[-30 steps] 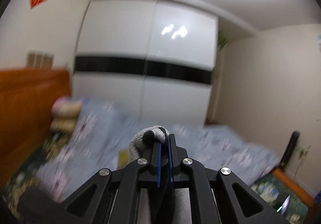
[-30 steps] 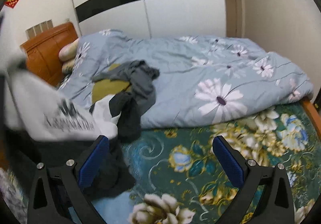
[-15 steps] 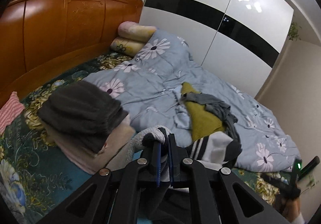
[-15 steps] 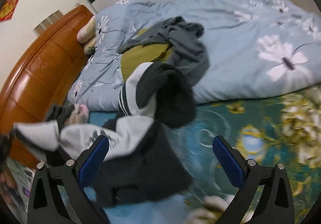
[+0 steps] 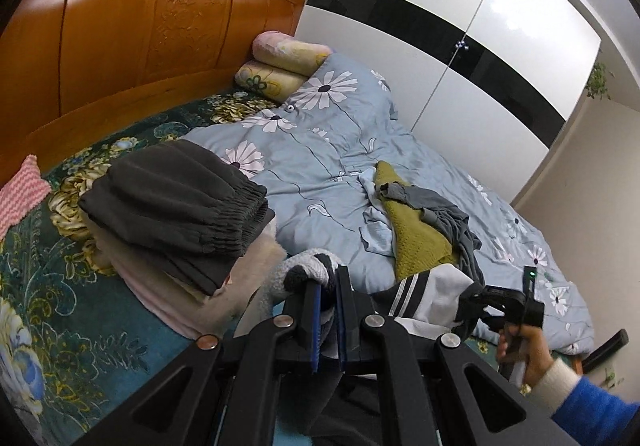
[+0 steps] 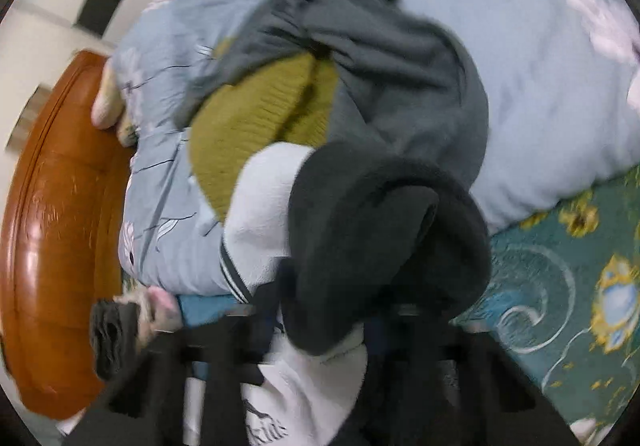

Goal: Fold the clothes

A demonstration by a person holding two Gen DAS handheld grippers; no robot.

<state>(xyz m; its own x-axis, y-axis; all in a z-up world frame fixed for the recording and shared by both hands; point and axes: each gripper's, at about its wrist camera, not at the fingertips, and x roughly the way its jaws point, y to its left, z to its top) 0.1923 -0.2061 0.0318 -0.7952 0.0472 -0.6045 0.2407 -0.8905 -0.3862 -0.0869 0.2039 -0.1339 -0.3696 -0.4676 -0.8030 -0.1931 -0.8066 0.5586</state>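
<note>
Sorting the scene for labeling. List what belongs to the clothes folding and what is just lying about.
Job: left gripper clamped on the white-and-black hoodie; right gripper; folded stack; unfolded pile.

Lying about: pillows, blue duvet, pink cloth, headboard.

**Bedroom around you**

You face a carved wooden headboard [image 5: 132,26] with two rolled floral pillows [image 5: 280,66] stacked against it. A blue daisy-print duvet [image 5: 320,150] lies rumpled over a dark green floral bedsheet [image 5: 60,306]. Behind the bed stands a white wardrobe [image 5: 460,58] crossed by a black band, with a green plant [image 5: 598,80] beside its top corner.
</note>
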